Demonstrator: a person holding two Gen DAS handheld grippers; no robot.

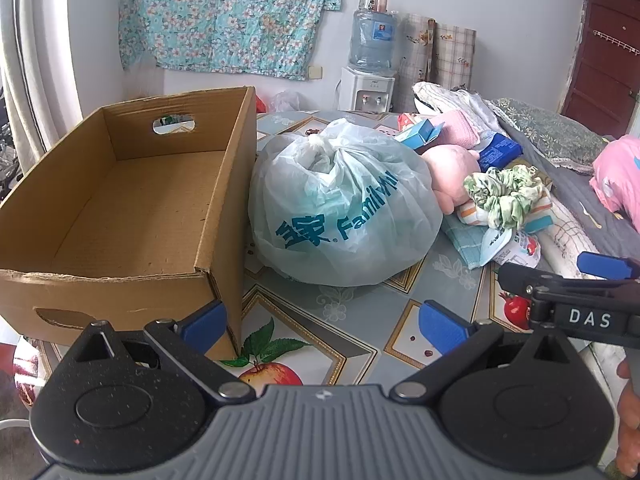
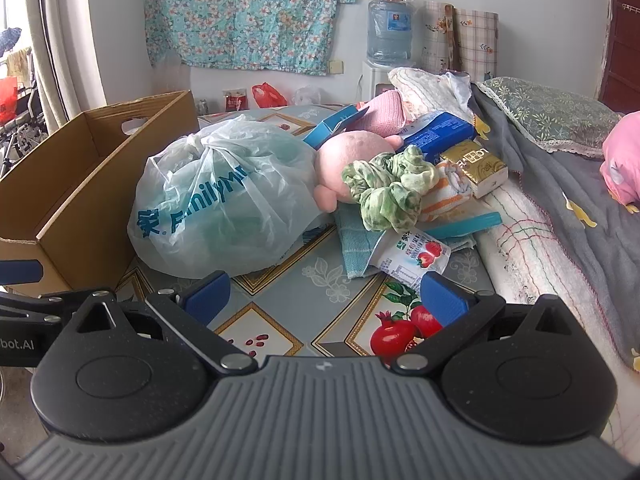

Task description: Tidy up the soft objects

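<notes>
Left tool (image 1: 324, 326) and right tool (image 2: 326, 298) both spread, gripping nothing. Left view alone shows the cardboard box (image 1: 132, 216) interior; right view reveals the gold tissue pack (image 2: 476, 168). Tied plastic bag (image 1: 340, 208) sits on worktop (image 1: 360, 320) beside the box.

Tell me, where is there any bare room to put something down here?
The cardboard box is empty inside. Bare tablecloth lies in front of the plastic bag, near both open claws. Right of the bag it is crowded: plush toy, scrunchie, packets.
</notes>
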